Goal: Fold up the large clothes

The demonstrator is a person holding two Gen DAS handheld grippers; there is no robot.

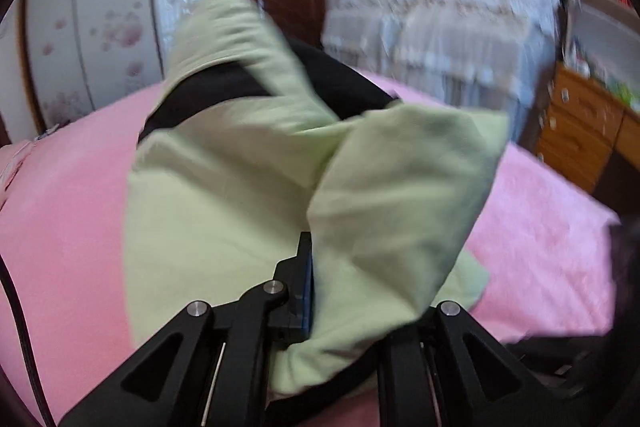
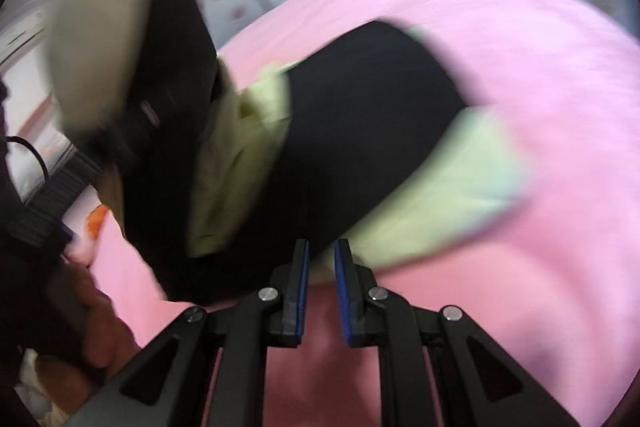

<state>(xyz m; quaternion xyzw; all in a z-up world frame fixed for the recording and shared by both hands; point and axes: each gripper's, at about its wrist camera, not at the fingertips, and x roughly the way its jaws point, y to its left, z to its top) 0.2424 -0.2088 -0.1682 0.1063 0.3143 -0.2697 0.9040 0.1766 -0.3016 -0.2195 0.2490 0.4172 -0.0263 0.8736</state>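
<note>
My left claw [image 1: 320, 291] is clamped on a fold of the green-and-black garment [image 1: 224, 187], carrying it over the rest on the pink bed [image 1: 60, 207]; my right claw [image 2: 321, 291] stands slightly apart, empty, just near the garment's edge. I judge the folding mid-way (motion blur hides the outline), and cloth covers my left claw's right finger.

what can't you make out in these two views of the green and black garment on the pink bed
- Left wrist view: the right finger of the left gripper is covered by the light green cloth, so the grip itself is hidden.
- Right wrist view: motion blur smears the garment; which part is sleeve or body is unclear.
- Right wrist view: the right gripper shows a gap between its fingers with nothing in it.
- Neither view shows the whole pink bed.
</note>
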